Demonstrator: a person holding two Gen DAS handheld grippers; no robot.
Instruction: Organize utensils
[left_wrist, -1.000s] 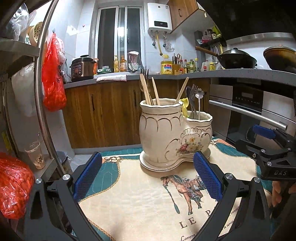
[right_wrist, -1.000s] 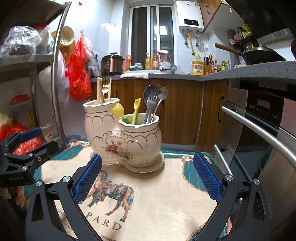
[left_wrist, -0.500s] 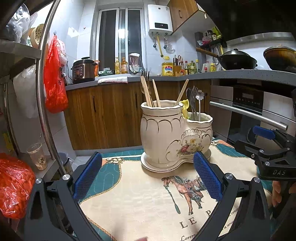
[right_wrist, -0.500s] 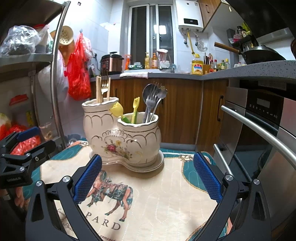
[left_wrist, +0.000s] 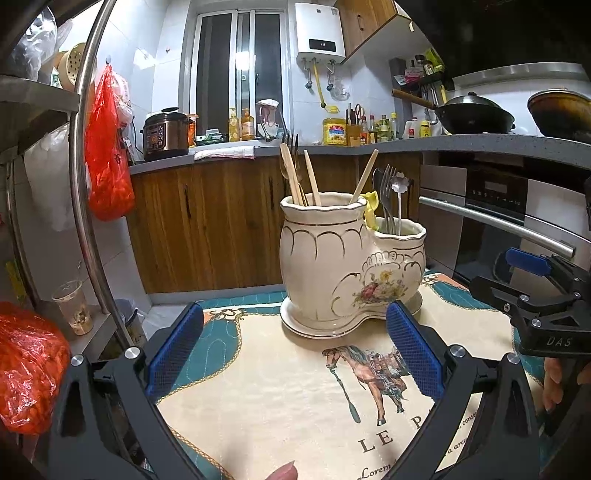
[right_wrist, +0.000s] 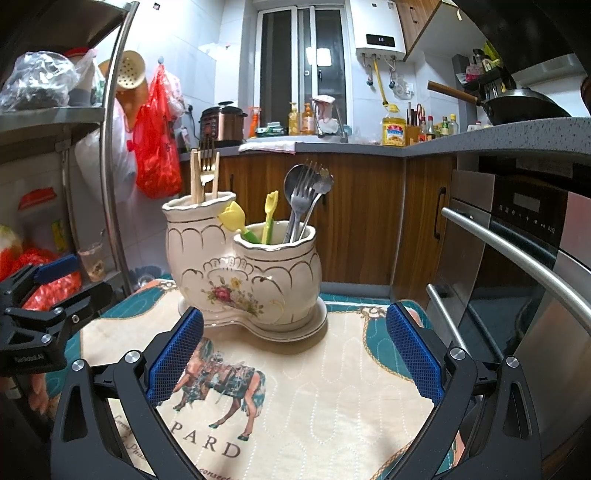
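A cream ceramic double utensil holder (left_wrist: 332, 266) (right_wrist: 240, 269) stands on a horse-print mat (left_wrist: 295, 387) (right_wrist: 314, 387). Its taller pot holds wooden chopsticks (left_wrist: 295, 173) (right_wrist: 194, 177) and a gold fork (right_wrist: 207, 162). Its lower pot holds metal forks and spoons (left_wrist: 391, 192) (right_wrist: 304, 192) and yellow-green plastic utensils (right_wrist: 269, 214). My left gripper (left_wrist: 295, 347) is open and empty, low over the mat in front of the holder. My right gripper (right_wrist: 293, 350) is open and empty, also in front of the holder. Each gripper shows at the edge of the other's view.
A steel rack pole (left_wrist: 83, 184) with red bags (left_wrist: 107, 155) stands at the left. An oven with a steel handle (right_wrist: 509, 251) is at the right. A wooden cabinet and counter (left_wrist: 221, 221) with bottles and a rice cooker lie behind.
Both views have shifted slightly; the holder sits a little higher and nearer in frame. Both grippers stay open and empty.
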